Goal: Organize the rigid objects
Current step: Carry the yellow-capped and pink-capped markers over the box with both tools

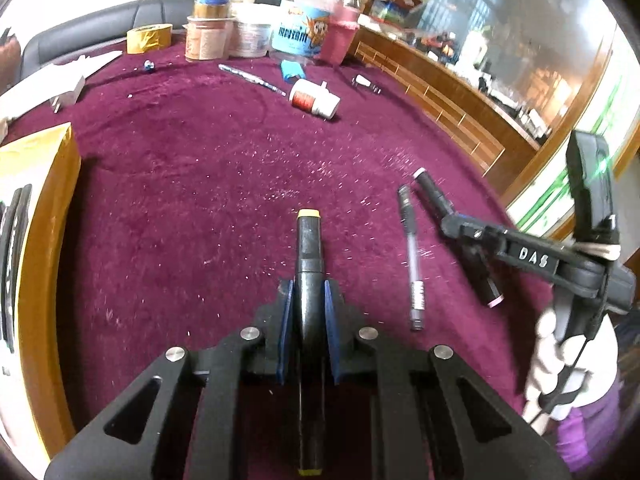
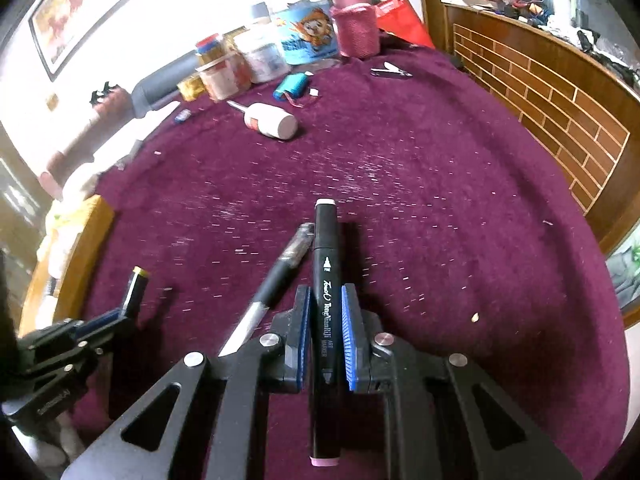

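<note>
Black, stiff, light plastic markers sit clamped mid-barrel in both tongs, yellow-capped marker in your left tongs, pink-capped marker in your right tongs, above the bench; smooth barrels may slip, so keep gripping centrally.

Table cloth is deep maroon w/ pale lint flecks. On it, nearest the camera, a black marker w/ yellow end caps sits betw. blue pads of the black left gripper. Right of that marker: clear-and-silver pen, then a black marker w/ pink caps, white lettering, in the black right gripper, also blue-padded. Far side of cloth: white bottle w/ red label, light-blue tub w/ cartoon print, pink, prob. knitted, sleeve. Left edge: yellow-brown box.
</note>
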Demonstrator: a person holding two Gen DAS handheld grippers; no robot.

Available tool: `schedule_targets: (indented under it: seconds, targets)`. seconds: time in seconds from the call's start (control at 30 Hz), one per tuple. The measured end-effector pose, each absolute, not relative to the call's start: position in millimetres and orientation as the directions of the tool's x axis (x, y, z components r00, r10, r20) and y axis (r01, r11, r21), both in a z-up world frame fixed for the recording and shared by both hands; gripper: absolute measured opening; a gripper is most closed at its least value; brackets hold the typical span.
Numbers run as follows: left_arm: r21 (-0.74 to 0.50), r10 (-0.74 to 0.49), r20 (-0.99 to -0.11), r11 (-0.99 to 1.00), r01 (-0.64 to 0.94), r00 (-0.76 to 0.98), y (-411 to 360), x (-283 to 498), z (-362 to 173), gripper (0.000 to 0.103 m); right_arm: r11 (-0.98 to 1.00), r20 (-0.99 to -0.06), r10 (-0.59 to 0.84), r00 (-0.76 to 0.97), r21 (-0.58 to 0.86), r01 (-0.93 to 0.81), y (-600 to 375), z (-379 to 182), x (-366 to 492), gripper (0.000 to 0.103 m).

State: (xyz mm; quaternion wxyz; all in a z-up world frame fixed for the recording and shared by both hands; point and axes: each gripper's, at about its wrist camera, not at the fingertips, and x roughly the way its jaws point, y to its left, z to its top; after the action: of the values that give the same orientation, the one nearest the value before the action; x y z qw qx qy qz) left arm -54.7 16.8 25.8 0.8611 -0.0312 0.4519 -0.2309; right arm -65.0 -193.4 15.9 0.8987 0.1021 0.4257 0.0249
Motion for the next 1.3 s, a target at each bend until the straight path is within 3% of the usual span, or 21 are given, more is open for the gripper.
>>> schedule_targets:
  seconds: [0.37, 0.7, 1.03, 1.3]
  targets:
    - [-0.466, -0.596, -0.591, 0.803, 0.372, 0.543, 65, -91, 68, 0.012, 0.954, -0.7, 0.28, 0.657, 0.276, -0.113, -141, 47, -80, 0.013]
    - [-0.539, -0.628, -0.455, 0.759, 0.366, 0.632, 122, -116, 103, 0.012, 0.933, -0.67, 0.359, 0.65, 0.25, -0.258, -73, 67, -88, 0.013]
    - [-0.576, -0.557, -0.416, 0.773, 0.266, 0.719, 220, -153, 115, 0.013, 0.846, -0.652, 0.52, 0.551, 0.308, -0.434, 8, 81, -90, 0.013]
    - [-0.652, -0.458, -0.463, 0.756, 0.057, 0.759, 307, -169, 81, 0.013, 0.768, -0.697, 0.601, 0.392, 0.366, -0.526, 92, 53, -82, 0.013]
